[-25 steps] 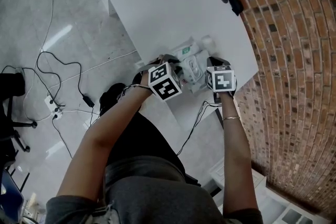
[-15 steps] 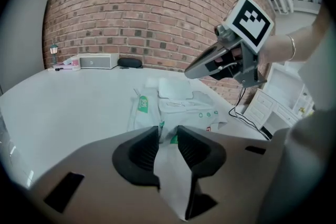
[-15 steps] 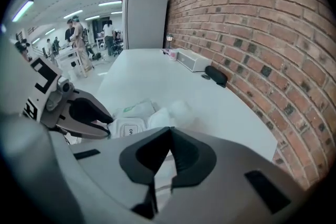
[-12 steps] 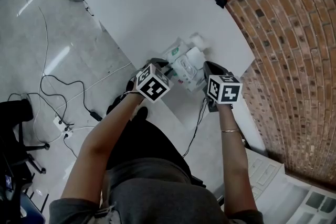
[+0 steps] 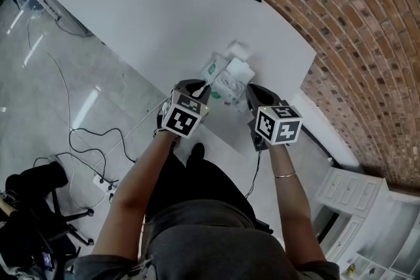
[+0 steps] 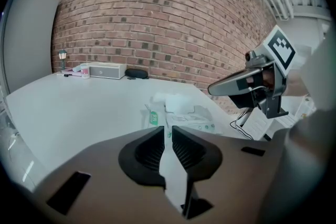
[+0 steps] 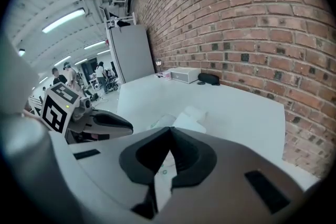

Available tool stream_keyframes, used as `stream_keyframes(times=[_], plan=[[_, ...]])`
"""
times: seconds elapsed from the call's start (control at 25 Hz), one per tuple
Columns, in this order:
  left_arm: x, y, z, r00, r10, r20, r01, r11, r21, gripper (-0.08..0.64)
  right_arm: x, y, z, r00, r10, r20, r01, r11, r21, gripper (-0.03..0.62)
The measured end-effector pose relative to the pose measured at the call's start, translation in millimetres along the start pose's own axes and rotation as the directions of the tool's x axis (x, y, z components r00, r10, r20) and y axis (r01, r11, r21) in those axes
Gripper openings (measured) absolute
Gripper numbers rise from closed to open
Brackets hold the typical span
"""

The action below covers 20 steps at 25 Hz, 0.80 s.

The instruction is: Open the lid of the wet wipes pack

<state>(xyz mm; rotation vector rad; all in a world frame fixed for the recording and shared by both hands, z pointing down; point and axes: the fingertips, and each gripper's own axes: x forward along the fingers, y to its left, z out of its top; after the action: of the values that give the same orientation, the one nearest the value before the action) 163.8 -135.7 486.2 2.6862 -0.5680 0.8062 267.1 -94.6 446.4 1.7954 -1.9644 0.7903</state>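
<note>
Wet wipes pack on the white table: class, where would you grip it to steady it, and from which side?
Probably the flat green-printed end of the wet wipes pack, coming in low from the person's left. The pack lies flat and looks soft; that thin end fits between jaws and stays clear of the white lid.

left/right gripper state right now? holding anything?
Left gripper: a narrow gap left, jaws have just been closing, nothing between them.
Right gripper: closed, empty.
</note>
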Motion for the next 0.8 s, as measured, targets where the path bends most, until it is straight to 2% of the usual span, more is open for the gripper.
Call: stream_keyframes(times=[0.2, 0.36, 0.48, 0.8], plan=[[-7, -1, 11, 1.0, -0.007, 0.021, 0.007, 1.0, 0.011, 0.048, -13, 12, -2, 0.998, -0.003, 0.068, -0.004, 0.995, 0.1, 0.008], [-14, -1, 20, 0.999, 0.003, 0.039, -0.004, 0.999, 0.044, 0.038, -23, 12, -4, 0.992, -0.04, 0.116, 0.019, 0.985, 0.172, 0.008], [-20, 0, 28, 0.998, 0.006, 0.056, -0.009, 0.998, 0.061, 0.034, -30, 9, -7, 0.987, -0.079, 0.14, 0.052, 0.981, 0.188, 0.008], [-28, 5, 47, 0.995, 0.001, 0.097, -0.004, 0.999, 0.033, 0.032, -44, 4, -11, 0.97, -0.148, 0.191, 0.11, 0.975, 0.195, 0.006]])
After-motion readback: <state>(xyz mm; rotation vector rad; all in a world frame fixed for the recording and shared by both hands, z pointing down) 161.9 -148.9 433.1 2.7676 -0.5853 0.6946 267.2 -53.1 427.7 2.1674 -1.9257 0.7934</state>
